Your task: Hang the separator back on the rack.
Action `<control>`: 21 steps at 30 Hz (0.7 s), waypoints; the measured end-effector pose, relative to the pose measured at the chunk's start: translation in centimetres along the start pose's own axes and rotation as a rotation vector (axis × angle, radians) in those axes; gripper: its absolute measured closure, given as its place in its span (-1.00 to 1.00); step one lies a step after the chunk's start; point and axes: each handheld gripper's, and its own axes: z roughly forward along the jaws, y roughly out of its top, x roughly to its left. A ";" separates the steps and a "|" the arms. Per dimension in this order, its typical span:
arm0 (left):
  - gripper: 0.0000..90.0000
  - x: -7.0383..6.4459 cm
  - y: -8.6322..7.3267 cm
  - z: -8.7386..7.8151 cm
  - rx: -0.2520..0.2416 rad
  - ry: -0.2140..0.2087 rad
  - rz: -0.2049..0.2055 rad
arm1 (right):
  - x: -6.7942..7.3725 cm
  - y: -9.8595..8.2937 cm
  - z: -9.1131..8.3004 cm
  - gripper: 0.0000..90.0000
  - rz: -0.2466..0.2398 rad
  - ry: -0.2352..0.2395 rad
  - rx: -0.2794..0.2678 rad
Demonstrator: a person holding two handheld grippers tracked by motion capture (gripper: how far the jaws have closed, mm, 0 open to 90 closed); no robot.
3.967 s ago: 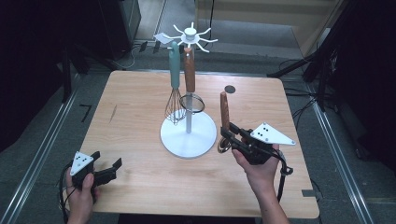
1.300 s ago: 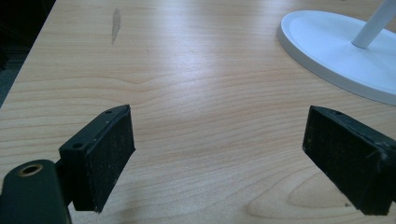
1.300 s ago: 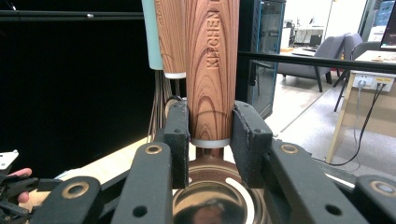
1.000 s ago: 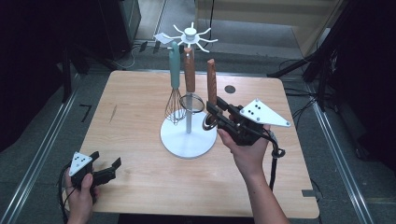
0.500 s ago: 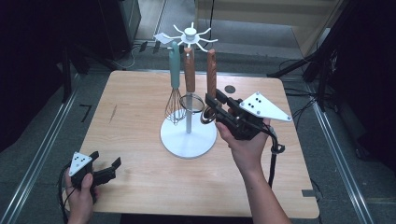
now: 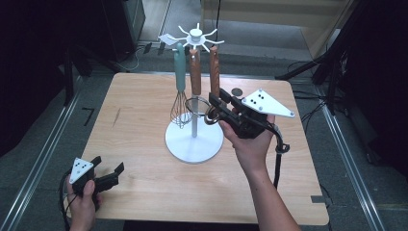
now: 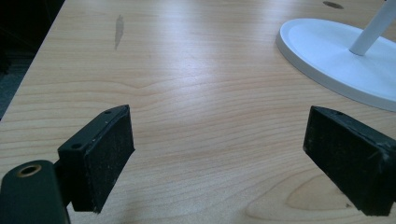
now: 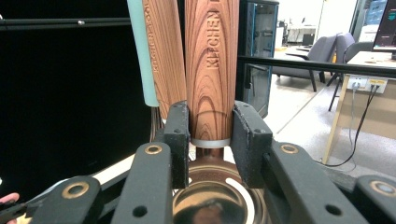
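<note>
Right claw [image 6: 217,107]: clamped on the lower end of a wooden-handled utensil [image 6: 214,67] with a copper-coloured metal head, held upright just right of the stand's pole; in the right gripper view the two jaws press the handle [image 8: 211,70] from both sides, just above a silver band.
Utensil in hand: its handle top reaches up beside the spoked white top [image 6: 195,34] of the stand; whether it hangs on a spoke cannot be told.
White utensil stand [image 6: 194,142]: round base on the light wooden surface [image 6: 144,183], about mid-way across, thin pole rising from it.
Hanging on the stand: a whisk with a mint-green handle [image 6: 180,72] at left, and a second wooden-handled tool [image 6: 194,72] next to it, close to the held one.
Left claw [image 6: 107,173]: jaws apart, gripping nothing, low at the near left corner of the surface; in the left gripper view the stand's base [image 7: 336,60] lies well beyond the jaws.
</note>
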 end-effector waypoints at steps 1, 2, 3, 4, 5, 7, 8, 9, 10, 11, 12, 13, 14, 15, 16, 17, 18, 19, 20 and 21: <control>-0.81 0.0 0.0 0.0 0.000 -0.001 0.003 | 0.0 0.0 0.0 0.58 -0.001 0.000 0.003; -0.81 0.0 0.0 0.0 0.002 -0.002 0.002 | 0.0 0.0 0.0 0.58 -0.003 -0.002 0.005; -0.81 0.0 0.1 0.1 0.006 -0.002 0.005 | 0.0 0.1 0.1 0.58 -0.001 -0.002 0.008; -0.81 0.0 0.1 0.1 0.007 -0.005 0.005 | 0.0 0.1 0.1 0.58 -0.006 -0.007 0.012; -0.81 0.0 0.0 0.1 0.003 -0.007 0.005 | 0.0 0.0 0.1 0.58 -0.009 -0.010 0.014; -0.81 0.0 0.0 0.1 0.003 -0.007 0.005 | -0.1 -0.1 0.3 0.58 -0.009 -0.006 0.017; -0.81 0.0 0.0 0.1 0.004 -0.005 0.007 | -0.2 -0.2 0.3 0.58 0.000 0.013 0.013; -0.81 -0.1 0.0 0.1 0.005 -0.001 0.008 | -0.3 -0.2 0.3 0.57 0.006 0.029 0.011; -0.81 -0.1 0.0 0.1 0.007 -0.003 0.009 | -0.4 -0.3 0.3 0.55 0.013 0.046 0.003; -0.83 -0.1 0.1 0.1 0.006 -0.003 0.009 | -0.4 -0.5 0.1 0.41 0.021 0.059 -0.007; -0.83 -0.1 0.1 0.1 0.005 0.000 0.006 | -0.4 -0.5 0.0 0.31 0.023 0.062 -0.011; -0.83 -0.1 0.1 0.1 0.006 -0.002 0.006 | -0.5 -0.6 -0.2 0.17 0.020 0.056 -0.011; -0.83 0.0 0.1 0.1 0.005 -0.004 0.004 | -0.5 -0.8 -0.4 0.06 0.013 0.048 -0.017; -0.83 0.0 0.0 0.1 0.002 -0.005 0.004 | -0.6 -0.9 -0.7 -0.05 0.005 0.034 -0.019; -0.83 0.0 0.0 0.0 0.002 -0.004 0.003 | -0.7 -1.2 -1.0 -0.14 -0.005 0.018 -0.022; -0.83 0.0 0.0 0.0 0.002 -0.003 0.006 | -0.8 -1.4 -1.2 -0.24 -0.004 0.010 -0.022; -0.83 0.0 0.0 0.1 0.001 -0.003 0.008 | -0.8 -1.6 -1.4 -0.34 -0.002 0.004 -0.021; -0.83 -0.1 0.0 0.1 0.003 -0.001 0.008 | -1.0 -2.1 -1.7 -0.44 -0.001 -0.012 -0.014; -0.83 -0.1 0.0 0.1 0.005 -0.001 0.009 | -1.1 -2.5 -1.9 -0.53 -0.005 -0.021 -0.010; -0.83 0.0 0.1 0.1 0.006 -0.003 0.008 | -1.2 -2.8 -2.0 -0.61 -0.005 -0.029 -0.008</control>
